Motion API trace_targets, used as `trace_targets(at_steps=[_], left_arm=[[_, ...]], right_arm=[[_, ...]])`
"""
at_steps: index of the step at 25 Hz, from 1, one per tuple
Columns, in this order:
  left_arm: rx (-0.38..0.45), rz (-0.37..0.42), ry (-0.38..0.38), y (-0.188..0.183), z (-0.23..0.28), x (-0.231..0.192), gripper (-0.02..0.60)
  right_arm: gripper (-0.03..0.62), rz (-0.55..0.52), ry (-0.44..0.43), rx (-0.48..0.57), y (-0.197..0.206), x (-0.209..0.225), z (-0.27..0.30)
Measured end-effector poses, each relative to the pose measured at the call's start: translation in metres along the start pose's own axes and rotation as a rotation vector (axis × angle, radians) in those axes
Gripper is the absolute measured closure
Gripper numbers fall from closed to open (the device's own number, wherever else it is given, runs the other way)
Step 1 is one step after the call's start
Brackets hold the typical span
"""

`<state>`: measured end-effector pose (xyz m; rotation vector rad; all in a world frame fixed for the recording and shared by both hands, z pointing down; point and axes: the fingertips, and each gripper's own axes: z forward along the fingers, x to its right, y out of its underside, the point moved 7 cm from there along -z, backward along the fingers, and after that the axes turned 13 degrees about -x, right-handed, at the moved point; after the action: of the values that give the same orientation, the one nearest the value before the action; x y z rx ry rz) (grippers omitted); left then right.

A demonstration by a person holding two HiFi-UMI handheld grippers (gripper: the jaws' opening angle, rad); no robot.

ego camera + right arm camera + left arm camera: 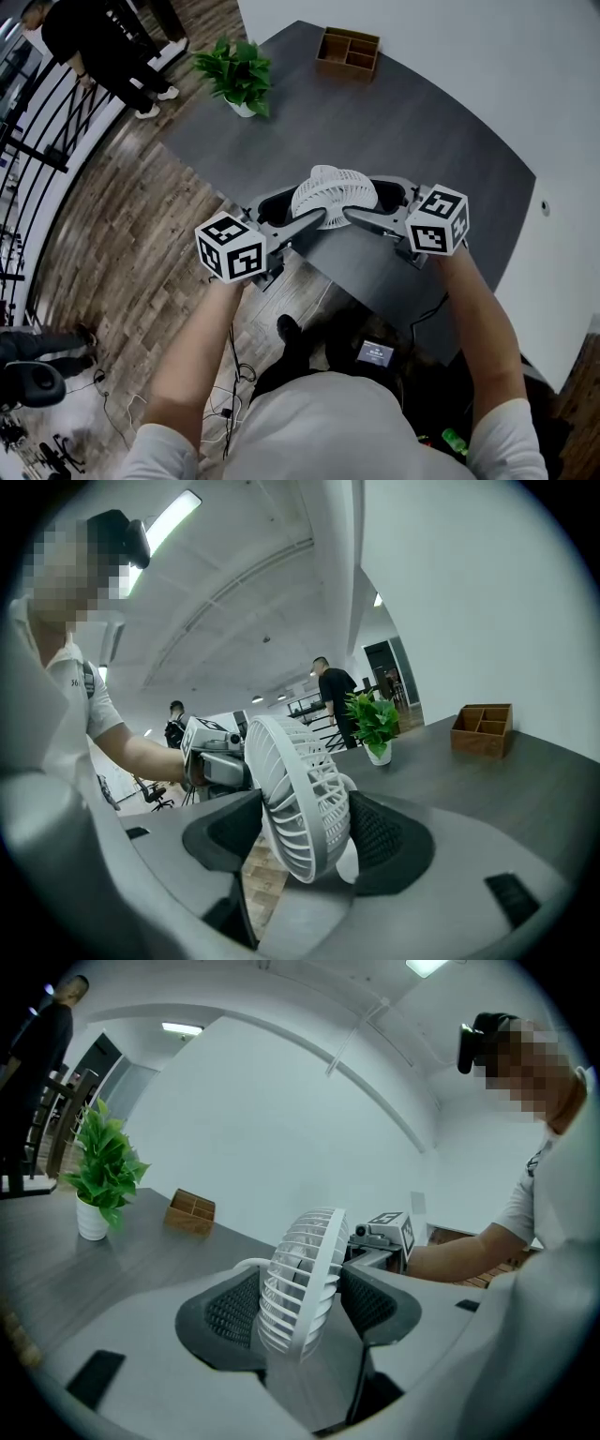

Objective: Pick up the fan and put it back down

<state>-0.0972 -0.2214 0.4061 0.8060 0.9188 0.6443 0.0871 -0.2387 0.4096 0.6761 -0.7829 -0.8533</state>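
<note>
A dark grey tabletop (450, 159) stretches away from me, and my two grippers meet at its near edge, where I can reach in from both sides. My left gripper (298, 1307) has its jaws clenched on the front and back of the grille, I judge to steady the thin disc. My right gripper (300, 832) has its jaws spread wide, with the pads just beside the grille rather than squeezing it. Between them is the small white fan (333, 192), edge-on to both; I cannot tell whether it rests on the tabletop or hangs just above it.

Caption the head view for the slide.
Left hand-held gripper and right hand-held gripper straddle the white fan at the dark table edge; plant and organizer behind.
</note>
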Motion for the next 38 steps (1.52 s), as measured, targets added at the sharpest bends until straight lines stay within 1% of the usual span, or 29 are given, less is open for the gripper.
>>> trace_targets(at_steps=[7, 14, 18, 25, 38], left_arm=[[0.023, 0.012, -0.018, 0.002, -0.004, -0.002, 0.301], [0.060, 0.000, -0.015, -0.006, -0.012, -0.003, 0.304], [0.080, 0.017, -0.021, -0.012, -0.020, 0.002, 0.304], [0.111, 0.032, -0.026, -0.022, -0.032, 0.010, 0.304], [0.202, 0.061, -0.037, -0.044, -0.063, 0.038, 0.304]], right_arm=[[0.310, -0.036, 0.036, -0.016, -0.004, -0.003, 0.003], [0.310, -0.053, 0.056, 0.015, -0.016, -0.008, 0.001], [0.310, -0.082, 0.072, 0.022, -0.025, -0.016, -0.002], [0.310, -0.103, 0.082, 0.047, -0.038, -0.028, -0.009], [0.310, -0.133, 0.114, 0.127, -0.064, -0.064, -0.028]])
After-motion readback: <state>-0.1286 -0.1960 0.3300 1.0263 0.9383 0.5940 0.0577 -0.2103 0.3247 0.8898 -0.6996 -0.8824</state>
